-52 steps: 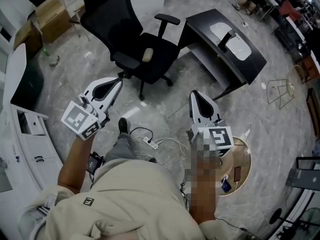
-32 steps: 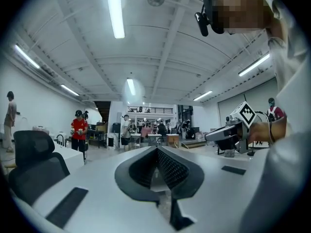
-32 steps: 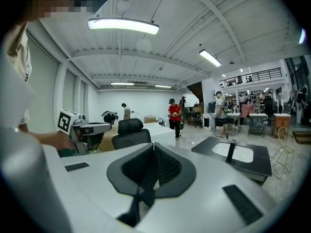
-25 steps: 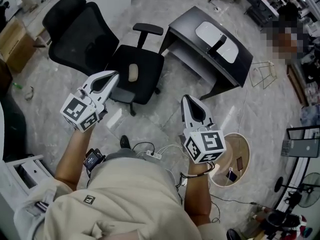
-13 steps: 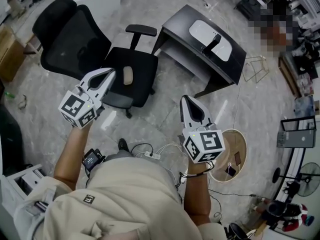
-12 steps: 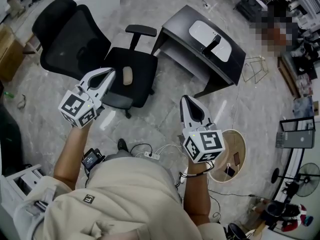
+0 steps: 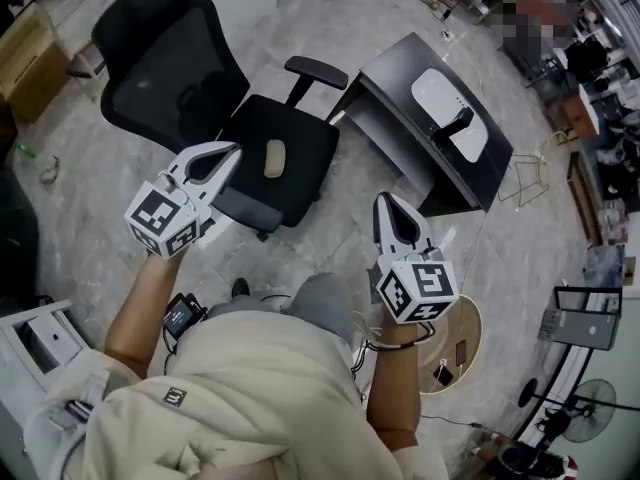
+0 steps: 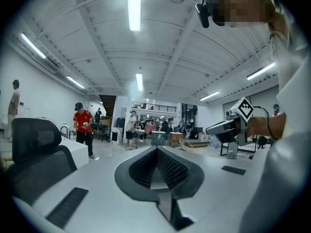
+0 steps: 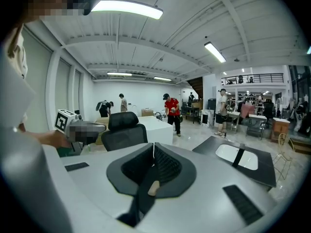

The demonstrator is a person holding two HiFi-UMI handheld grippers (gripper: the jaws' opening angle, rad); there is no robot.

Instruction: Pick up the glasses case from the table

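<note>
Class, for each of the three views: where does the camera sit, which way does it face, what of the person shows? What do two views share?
Head view: on the head, facing steeply down; shows beige torso, forearms, left gripper, right gripper.
Left gripper view: on that gripper, facing level across the hall; shows right forearm.
Right gripper view: on that gripper, facing across the hall; shows the left hand.
Shared: both gripper views show the black mesh office chair.
</note>
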